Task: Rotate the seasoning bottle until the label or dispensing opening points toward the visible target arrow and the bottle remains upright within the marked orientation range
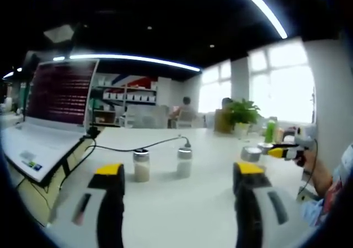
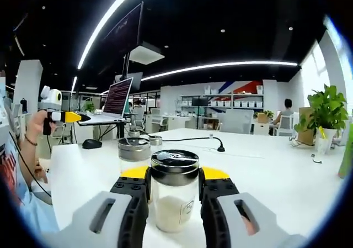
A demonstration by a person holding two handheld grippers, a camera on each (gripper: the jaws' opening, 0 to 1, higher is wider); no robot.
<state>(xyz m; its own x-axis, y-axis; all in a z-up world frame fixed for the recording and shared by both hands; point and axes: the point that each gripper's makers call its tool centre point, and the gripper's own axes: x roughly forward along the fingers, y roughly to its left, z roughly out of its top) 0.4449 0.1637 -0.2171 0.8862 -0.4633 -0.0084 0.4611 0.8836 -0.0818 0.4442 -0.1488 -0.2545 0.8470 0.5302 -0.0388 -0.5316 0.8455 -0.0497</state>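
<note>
White office table (image 2: 287, 176) under me: my right gripper (image 2: 174, 195) clamps the seasoning bottle (image 2: 174, 190) upright; my left gripper (image 1: 179, 195) gapes empty.

Left tool (image 1: 179, 204), jaws apart, frames two upright seasoning bottles (image 1: 142, 165) at centre frame on the white surface (image 1: 176, 215); right tool (image 1: 276, 151) at right edge.

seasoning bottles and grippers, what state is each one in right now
right gripper: shut on the seasoning bottle, jaws against its glass sides
seasoning bottle: upright, lid on, white powder in the lower part
left gripper: open, holding nothing
two bottles ahead of the left gripper: upright, capped, standing apart on the white table
laptop: open, screen lit
</note>
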